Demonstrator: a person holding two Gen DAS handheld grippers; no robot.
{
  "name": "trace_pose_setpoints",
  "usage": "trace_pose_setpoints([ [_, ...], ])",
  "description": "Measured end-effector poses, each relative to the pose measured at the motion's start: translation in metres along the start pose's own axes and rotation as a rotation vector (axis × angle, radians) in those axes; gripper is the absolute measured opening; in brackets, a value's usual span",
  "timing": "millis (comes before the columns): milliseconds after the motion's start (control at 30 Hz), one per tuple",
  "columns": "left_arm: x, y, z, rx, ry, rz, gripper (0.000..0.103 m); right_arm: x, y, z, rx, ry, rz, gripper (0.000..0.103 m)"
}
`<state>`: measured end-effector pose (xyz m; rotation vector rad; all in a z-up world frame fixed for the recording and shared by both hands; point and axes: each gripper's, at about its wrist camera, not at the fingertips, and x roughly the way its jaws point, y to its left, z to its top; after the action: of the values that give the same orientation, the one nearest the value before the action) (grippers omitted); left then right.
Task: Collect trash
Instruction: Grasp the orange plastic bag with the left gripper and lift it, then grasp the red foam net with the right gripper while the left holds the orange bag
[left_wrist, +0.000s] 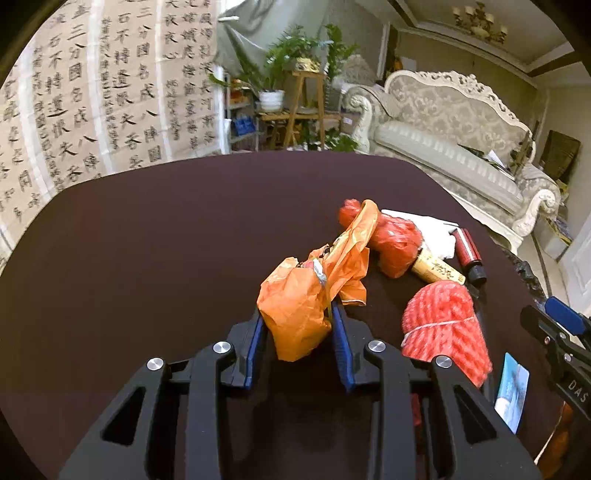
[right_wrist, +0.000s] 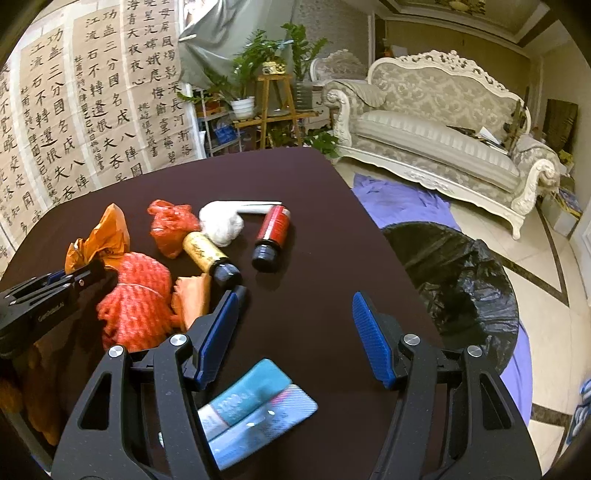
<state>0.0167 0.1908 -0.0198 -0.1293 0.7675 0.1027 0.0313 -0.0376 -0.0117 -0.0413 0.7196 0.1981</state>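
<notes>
A dark table (left_wrist: 147, 240) stands before a cream sofa (left_wrist: 454, 129). The left gripper (left_wrist: 299, 325) pinches a crumpled orange bag (left_wrist: 295, 310) on it; the right gripper (right_wrist: 291, 332) gapes empty above a blue packet (right_wrist: 255, 402).

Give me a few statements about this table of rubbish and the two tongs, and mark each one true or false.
1. The left tongs are closed on the crumpled orange plastic bag. True.
2. The right tongs grip the red bottle. False: they stand open with nothing between them, and the bottle lies further off on the table.
3. A bin lined with a black bag stands on the floor beside the table. True.
4. The two bottles stand upright. False: the red bottle and the tan bottle both lie on their sides.
5. A blue-green packet lies below the right tongs. True.
</notes>
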Motion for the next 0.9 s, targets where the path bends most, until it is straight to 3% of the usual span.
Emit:
trace_pose_setpoints([
  [500, -0.034, 0.066, -0.021, -0.131, -0.035, 0.190, 0.034, -0.006, 0.069, 0.000, -0.124, -0.005, 0.123, 0.060],
  [667, -0.036, 0.076, -0.025, -0.157, -0.032, 0.202, 0.034, -0.004, 0.087, -0.004, -0.162, 0.014, 0.150, 0.049],
  [900, -0.037, 0.074, -0.026, -0.156, -0.042, 0.190, 0.033, 0.008, 0.096, -0.007, -0.171, 0.059, 0.149, 0.048],
])
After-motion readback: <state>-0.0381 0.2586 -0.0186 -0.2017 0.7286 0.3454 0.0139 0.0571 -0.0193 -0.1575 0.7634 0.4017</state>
